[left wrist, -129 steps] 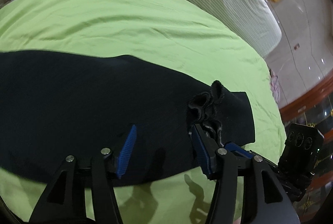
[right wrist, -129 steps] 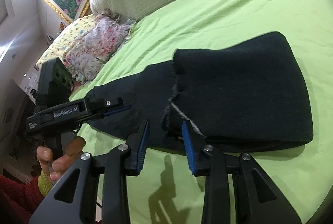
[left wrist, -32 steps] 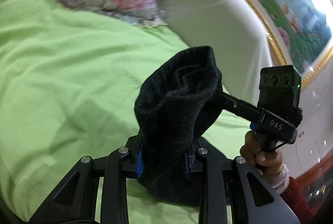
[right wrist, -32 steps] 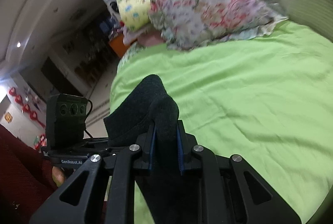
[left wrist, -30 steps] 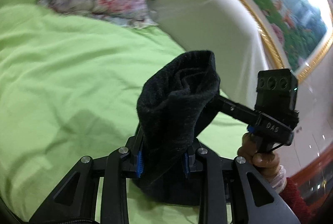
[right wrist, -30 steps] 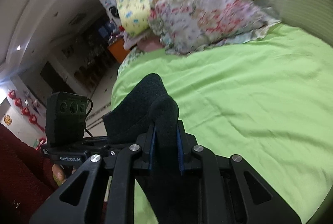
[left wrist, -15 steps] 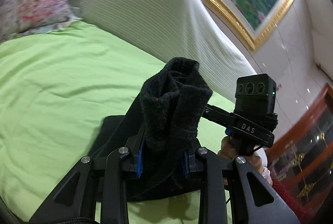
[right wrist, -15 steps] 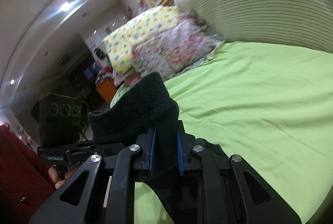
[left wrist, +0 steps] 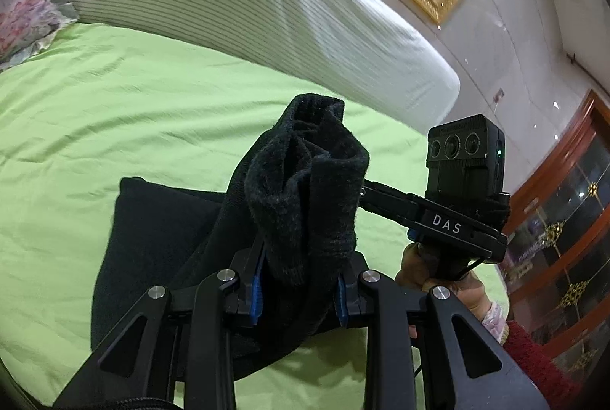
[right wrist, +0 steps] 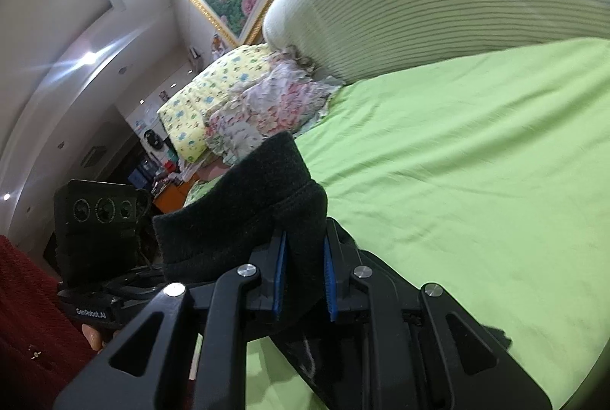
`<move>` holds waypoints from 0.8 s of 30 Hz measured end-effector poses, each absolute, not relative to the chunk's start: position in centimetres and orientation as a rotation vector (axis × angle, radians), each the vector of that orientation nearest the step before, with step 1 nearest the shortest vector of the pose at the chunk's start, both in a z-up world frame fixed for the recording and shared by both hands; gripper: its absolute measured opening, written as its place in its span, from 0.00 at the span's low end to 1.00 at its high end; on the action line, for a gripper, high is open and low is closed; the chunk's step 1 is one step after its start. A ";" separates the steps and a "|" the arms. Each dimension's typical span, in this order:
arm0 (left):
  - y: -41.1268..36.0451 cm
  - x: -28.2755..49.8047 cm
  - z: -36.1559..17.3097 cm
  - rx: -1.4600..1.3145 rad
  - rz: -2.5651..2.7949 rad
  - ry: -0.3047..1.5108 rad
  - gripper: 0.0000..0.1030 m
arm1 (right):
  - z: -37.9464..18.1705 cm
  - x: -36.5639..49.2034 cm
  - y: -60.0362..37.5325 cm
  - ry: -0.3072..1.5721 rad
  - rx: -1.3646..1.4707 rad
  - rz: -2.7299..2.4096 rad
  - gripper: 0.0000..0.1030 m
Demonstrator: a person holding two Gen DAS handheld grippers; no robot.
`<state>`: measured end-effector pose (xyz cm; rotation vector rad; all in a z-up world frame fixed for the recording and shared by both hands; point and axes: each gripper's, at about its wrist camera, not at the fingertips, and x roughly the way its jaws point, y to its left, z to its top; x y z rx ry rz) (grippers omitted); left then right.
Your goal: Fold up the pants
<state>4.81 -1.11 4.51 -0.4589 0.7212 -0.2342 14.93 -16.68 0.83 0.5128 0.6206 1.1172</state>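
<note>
Bunching up between the blue pads, the black pants (left wrist: pixel 305 188) are clamped by the left gripper (left wrist: pixel 297 290) and right gripper (right wrist: pixel 304 276) above the green bedsheet (left wrist: pixel 114 97), thick and fuzzy.

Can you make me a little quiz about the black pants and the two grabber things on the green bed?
1. True or false: both the left gripper and the right gripper are clamped on the black fleecy pants.
2. What colour is the bedsheet?
3. Is part of the pants lying on the bedsheet, or are they fully in the air?

Key:
1. True.
2. Light green.
3. Part lies on the sheet; the gripped end is raised.
</note>
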 end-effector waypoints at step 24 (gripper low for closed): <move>-7.3 7.6 0.1 -0.362 -0.370 0.818 0.65 | -4.2 11.7 -23.7 0.732 0.628 0.649 0.29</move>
